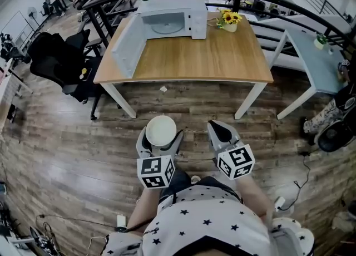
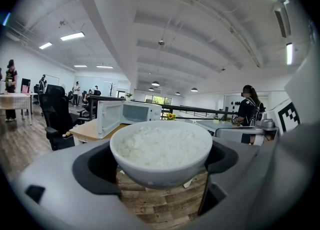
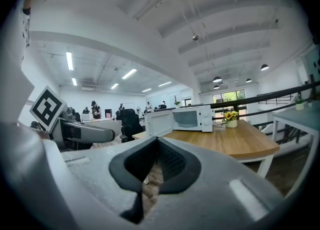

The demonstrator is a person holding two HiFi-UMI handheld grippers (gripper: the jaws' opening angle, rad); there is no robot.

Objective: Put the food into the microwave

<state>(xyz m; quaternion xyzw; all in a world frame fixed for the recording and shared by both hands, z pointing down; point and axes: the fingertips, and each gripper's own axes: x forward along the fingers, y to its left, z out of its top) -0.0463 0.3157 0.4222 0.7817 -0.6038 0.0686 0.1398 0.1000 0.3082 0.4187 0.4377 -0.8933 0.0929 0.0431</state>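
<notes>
The left gripper (image 1: 160,138) clasps a bowl (image 2: 161,149) of rice (image 2: 159,143) over the floor, well apart from the microwave (image 1: 172,18) on the table (image 1: 222,60). The right gripper (image 1: 223,133) is closed on nothing. The bowl is pinched only at its sides, so I'd guess a tilt on the way could slip it or spill rice. It might also clip the open door (image 1: 125,49). Only the left gripper view shows the rice. The head view alone shows the gap to cross.

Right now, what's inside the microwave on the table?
The microwave stands open, door swung left. Inside only its round turntable shows; no food. The cavity's upper part is hidden by the casing. The bowl of rice sits in the left gripper.
</notes>
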